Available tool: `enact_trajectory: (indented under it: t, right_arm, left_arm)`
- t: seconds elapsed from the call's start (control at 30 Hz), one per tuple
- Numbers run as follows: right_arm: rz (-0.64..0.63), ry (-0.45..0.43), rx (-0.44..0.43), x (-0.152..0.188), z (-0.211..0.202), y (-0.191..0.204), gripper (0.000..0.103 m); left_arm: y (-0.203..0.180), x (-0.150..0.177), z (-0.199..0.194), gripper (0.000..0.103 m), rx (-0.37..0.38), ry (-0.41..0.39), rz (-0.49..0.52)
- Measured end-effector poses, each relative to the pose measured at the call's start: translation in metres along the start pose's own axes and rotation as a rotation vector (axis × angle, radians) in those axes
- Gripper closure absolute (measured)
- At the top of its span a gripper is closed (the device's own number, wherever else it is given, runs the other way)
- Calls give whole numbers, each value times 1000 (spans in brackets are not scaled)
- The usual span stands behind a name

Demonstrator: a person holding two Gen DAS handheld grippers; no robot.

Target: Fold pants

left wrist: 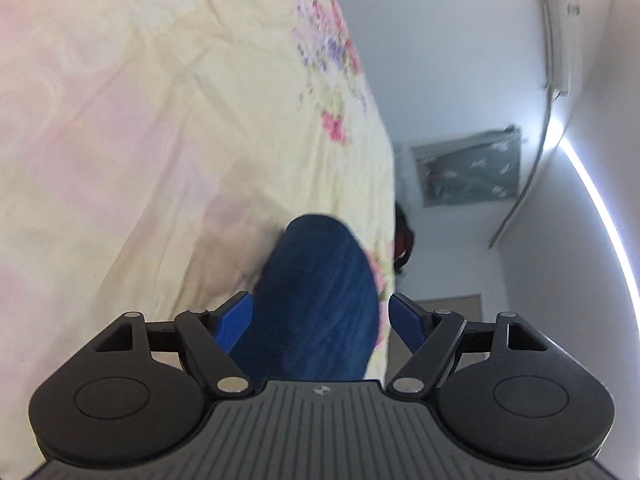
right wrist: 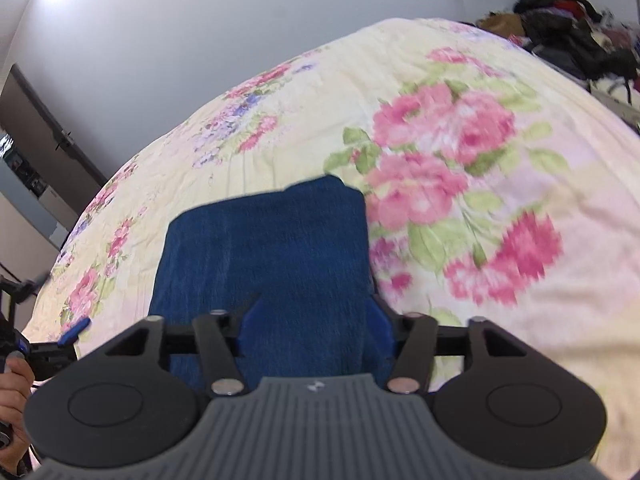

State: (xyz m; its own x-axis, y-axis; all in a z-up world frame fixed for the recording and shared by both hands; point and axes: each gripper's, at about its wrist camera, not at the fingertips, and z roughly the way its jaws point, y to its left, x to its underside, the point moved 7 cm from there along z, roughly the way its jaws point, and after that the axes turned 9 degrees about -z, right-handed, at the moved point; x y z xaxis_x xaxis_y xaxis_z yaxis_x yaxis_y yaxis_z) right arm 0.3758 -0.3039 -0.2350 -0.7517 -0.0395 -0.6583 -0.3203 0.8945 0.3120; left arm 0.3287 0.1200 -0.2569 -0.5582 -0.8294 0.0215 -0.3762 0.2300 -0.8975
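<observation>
Lying on the floral bedspread point(right wrist: 460, 128), the dark blue pants point(right wrist: 272, 248) appear in the right wrist view as a compact folded block, roughly rectangular, with a slightly uneven far edge. Right gripper point(right wrist: 316, 320): tilted down toward the near end of the fold, its blue fingers point(right wrist: 382, 326) spread to either side of the cloth; the picture is blurred, and no pad can be seen pressing on the fabric. Left gripper point(left wrist: 322, 316): fingers point(left wrist: 234, 322) also spread wide, with a rounded end of the pants point(left wrist: 320, 292) filling the space between them; a clear gap shows beside the right-hand finger, while contact at the other finger cannot be judged. At the lower left edge of the right wrist view, a person's hand point(right wrist: 16, 376) grips the handle of the left gripper point(right wrist: 74, 330), which sits at the bed's edge, beside the fold. Background: a pale wall point(left wrist: 460, 60) carrying a wall-mounted unit point(left wrist: 554, 36), a dark door point(right wrist: 44, 120), and a heap of dark clothing point(right wrist: 568, 28) past the far corner of the bed.
</observation>
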Motion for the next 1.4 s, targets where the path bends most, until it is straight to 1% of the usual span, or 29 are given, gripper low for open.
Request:
enact_trajectory:
  t: [0.03,0.1,0.2,0.3,0.33,0.37,0.4,0.43,0.5,0.53,0.57,0.6,0.63,0.67,0.7,0.73,0.77,0.83,0.9,0.97,1.03,1.1,1.13,1.17,1.2,1.33,1.4]
  right_arm:
    - [-8,-3,4,-9,7,-2,40]
    - [2,-2,3,-25,26,-10,40]
    - [56,19,-25,-42,59,-25,40]
    - [162,84,-98,-44,97,-42,40]
    - [193,103,-126,-43,106,-45,50]
    - [198,123,-131,-42,114,-45,60]
    - [167,118,-118,-44,116,-45,76]
    - [147,86,-142,-49,114,-44,83]
    - [167,-8,-241,-61,102,-41,87]
    - [163,-41,-274,-65,98,-40,87]
    - [149,-55,-282,-66,98,-39,87]
    - [131,-41,-256,-65,102,-39,87]
    - [117,-13,-212,-61,110,-41,84]
    - [93,31,-145,-53,121,-44,82]
    - [76,55,-107,-45,129,-46,72]
    - [89,55,-92,-41,132,-50,58]
    - [134,50,-103,-37,131,-55,55]
    - [242,48,-153,-30,125,-61,55]
    - [288,48,-185,-20,112,-60,55]
    - [275,47,-200,-10,95,-55,51]
    - [270,66,-214,1,83,-52,42]
    - [280,94,-235,11,74,-50,41]
    - [283,108,-242,15,71,-50,36]
    - [276,122,-243,18,69,-49,34]
    - [264,136,-238,20,68,-49,32]
    - [236,203,-218,27,76,-50,29]
    - [250,218,-241,26,81,-52,25]
  left_arm:
    - [1,3,10,14,-36,18,25]
    - [1,8,29,14,-94,37,106]
    - [-2,15,54,14,-149,66,200]
    - [-7,20,77,14,-185,105,281]
    - [-9,22,84,14,-197,119,302]
    - [-8,25,88,14,-209,138,327]
    - [-10,27,92,15,-214,148,349]
    - [-14,29,91,15,-211,146,381]
    - [-20,31,89,14,-203,109,438]
    - [-20,34,88,14,-200,103,458]
    - [-19,35,90,14,-203,102,464]
    - [-18,37,92,14,-206,103,462]
    - [-15,38,95,14,-212,109,453]
    - [-13,40,98,14,-217,114,443]
    - [-11,41,100,14,-224,119,438]
    - [-10,43,100,14,-232,124,437]
    - [-10,44,99,14,-236,127,442]
    - [-11,43,95,14,-239,133,453]
    - [-13,42,88,14,-236,132,459]
    - [-15,40,84,14,-230,131,460]
    - [-16,37,82,14,-231,135,464]
    - [-18,39,82,14,-240,139,476]
    - [-18,40,83,14,-243,141,481]
    - [-19,41,83,14,-245,142,486]
    - [-20,42,84,14,-247,143,491]
    - [-19,42,88,14,-253,153,502]
    - [-16,41,91,14,-256,171,499]
